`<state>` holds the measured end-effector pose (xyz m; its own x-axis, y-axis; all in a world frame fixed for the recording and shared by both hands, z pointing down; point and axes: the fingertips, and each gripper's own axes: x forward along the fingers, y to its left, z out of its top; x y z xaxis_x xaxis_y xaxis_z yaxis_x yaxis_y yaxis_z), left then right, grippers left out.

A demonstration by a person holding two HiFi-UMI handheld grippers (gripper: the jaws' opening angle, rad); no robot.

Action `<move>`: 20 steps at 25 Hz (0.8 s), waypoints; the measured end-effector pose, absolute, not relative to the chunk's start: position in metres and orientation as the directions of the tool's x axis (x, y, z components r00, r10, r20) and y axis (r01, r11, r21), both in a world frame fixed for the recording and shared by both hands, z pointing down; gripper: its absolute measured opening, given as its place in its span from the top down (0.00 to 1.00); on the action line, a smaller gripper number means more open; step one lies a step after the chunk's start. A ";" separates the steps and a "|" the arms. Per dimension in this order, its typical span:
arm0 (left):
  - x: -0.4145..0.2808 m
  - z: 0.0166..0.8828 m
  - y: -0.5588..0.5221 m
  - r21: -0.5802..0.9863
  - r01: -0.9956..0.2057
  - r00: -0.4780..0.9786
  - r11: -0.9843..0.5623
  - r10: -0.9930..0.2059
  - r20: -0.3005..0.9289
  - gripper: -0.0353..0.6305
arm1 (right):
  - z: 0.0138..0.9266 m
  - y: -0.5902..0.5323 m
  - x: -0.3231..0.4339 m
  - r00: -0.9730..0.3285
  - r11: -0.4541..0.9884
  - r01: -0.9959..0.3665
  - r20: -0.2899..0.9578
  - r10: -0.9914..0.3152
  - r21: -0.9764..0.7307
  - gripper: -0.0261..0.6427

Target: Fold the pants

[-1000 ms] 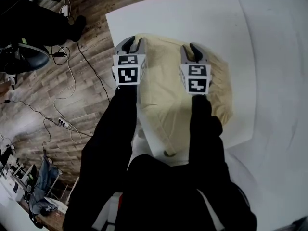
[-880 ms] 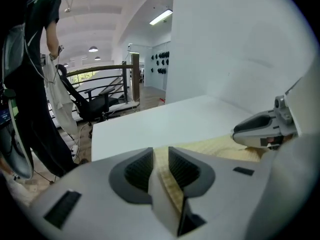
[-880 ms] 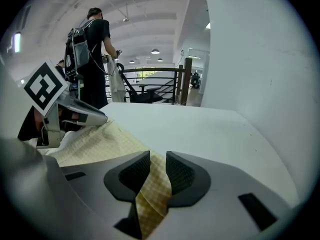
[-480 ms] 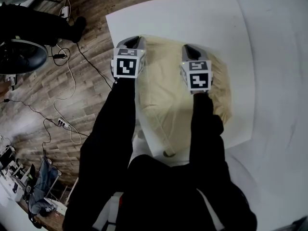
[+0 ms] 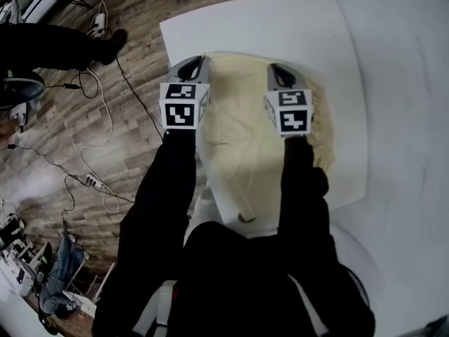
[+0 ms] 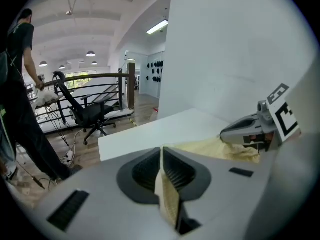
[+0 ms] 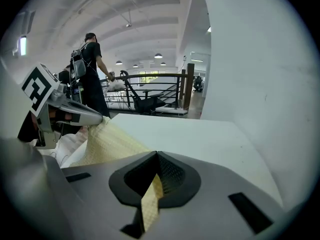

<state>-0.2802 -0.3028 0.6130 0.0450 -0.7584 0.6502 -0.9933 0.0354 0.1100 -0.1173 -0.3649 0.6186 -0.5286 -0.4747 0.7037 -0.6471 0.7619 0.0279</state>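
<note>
Both my grippers have clamped shut since a second ago, when they stood open over the far edge of the cloth, and both have come up with it. My white table [image 5: 280, 27] is smooth and flat, so I judge the limp cloth could slide on it and drag toward its 6 o'clock corner if I pull unevenly. Across the table lie the pants [image 5: 245, 139], pale yellow, soft and waffle-textured, with their 12 o'clock edge raised. At their 11 o'clock my left gripper [image 5: 198, 62] is closing the last bit, a fold of the weave already squeezed between its ribbed pads. At 1 o'clock my right gripper [image 5: 276, 69] is fully closed on only a narrow strip. That thin bite could slip free as I carry it over, skewing the fold.
</note>
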 end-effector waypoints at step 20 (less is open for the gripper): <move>-0.207 0.509 -0.198 0.080 -0.995 0.095 -0.064 -0.863 0.497 0.92 | 0.547 -0.284 -0.053 -0.557 0.717 -0.695 0.590 -0.585 0.055 0.95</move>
